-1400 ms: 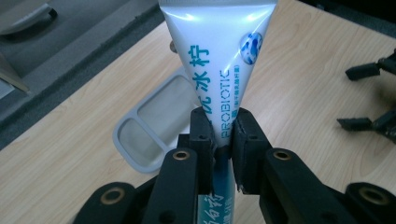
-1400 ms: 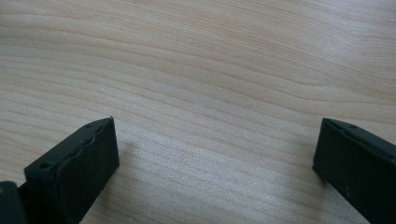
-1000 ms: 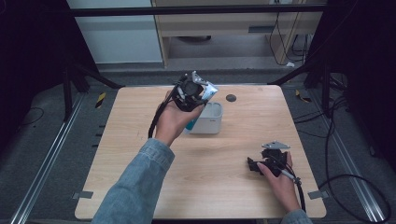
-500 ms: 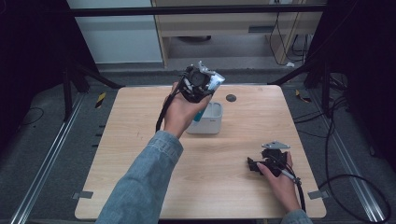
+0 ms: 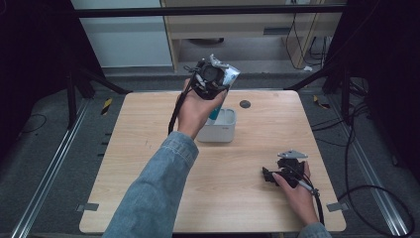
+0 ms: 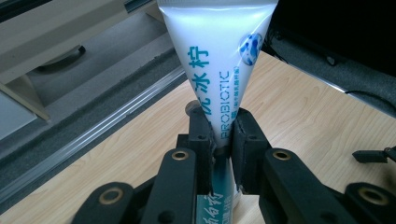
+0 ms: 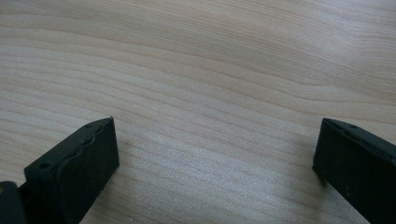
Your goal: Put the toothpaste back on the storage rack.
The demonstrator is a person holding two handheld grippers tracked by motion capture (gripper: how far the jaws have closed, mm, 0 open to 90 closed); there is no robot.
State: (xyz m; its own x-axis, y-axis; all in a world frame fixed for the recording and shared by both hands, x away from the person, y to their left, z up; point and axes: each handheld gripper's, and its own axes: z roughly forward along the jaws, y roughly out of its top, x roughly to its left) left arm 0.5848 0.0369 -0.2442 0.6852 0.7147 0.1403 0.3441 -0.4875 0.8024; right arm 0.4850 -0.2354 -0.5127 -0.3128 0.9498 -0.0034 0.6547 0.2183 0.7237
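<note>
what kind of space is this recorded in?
Likely a lab or data-collection rig, not a home: a bare wooden table sits inside a dark metal frame, cables trail over grey carpet, and office-style cabinets stand behind.

A small dark round disc (image 5: 244,104) lies on the light wooden table (image 5: 148,129) near its far edge, and a pale cabinet (image 5: 237,25) stands on the floor beyond

tube (image 6: 219,60) top cut off, cap hidden
</note>
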